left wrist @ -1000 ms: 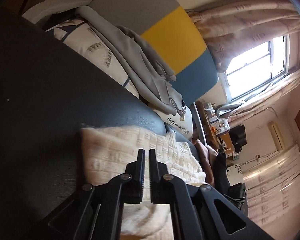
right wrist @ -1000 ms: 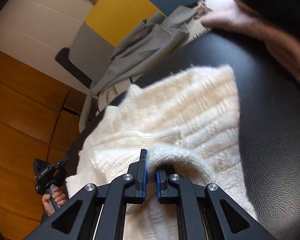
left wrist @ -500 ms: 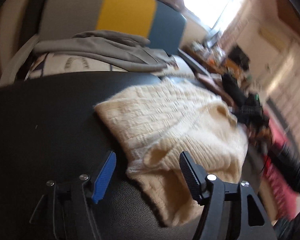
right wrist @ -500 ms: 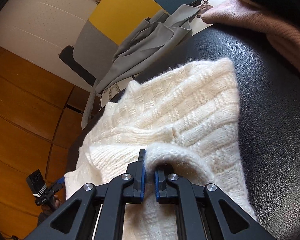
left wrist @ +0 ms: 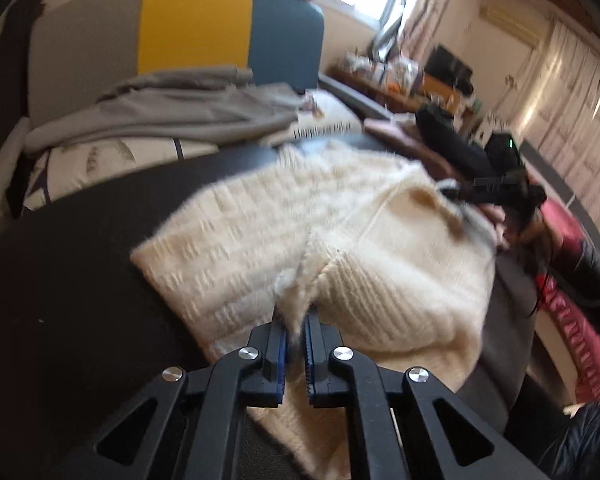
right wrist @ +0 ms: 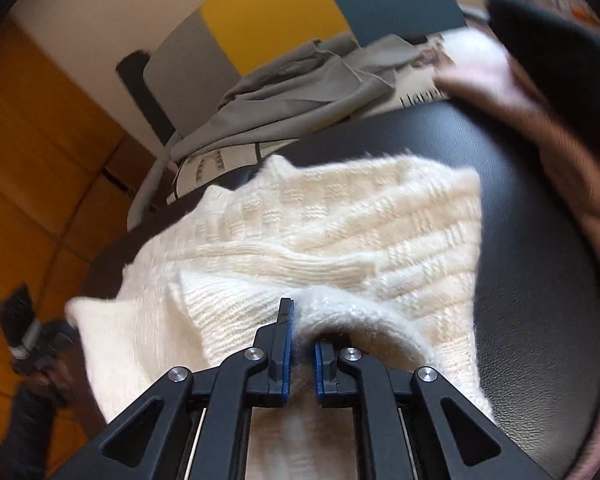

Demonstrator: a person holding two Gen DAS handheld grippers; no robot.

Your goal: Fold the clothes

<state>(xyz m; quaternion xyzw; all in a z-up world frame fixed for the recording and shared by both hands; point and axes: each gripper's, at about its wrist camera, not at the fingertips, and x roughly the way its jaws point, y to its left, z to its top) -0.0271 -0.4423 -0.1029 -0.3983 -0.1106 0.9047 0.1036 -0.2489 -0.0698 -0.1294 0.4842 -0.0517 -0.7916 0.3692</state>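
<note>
The sweater (left wrist: pixel 260 240) is a chunky cream knit, fuzzy, with blocky ribbed texture, lying bunched and partly folded over itself on a black leathery surface (left wrist: pixel 80 260). One thick ribbed edge is rolled up into a hump near the front, and another fold is pinched up into a ridge.

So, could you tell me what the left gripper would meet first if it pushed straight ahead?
The left gripper is already shut on the cream sweater; going forward it would likely just push into more of its knit.
</note>
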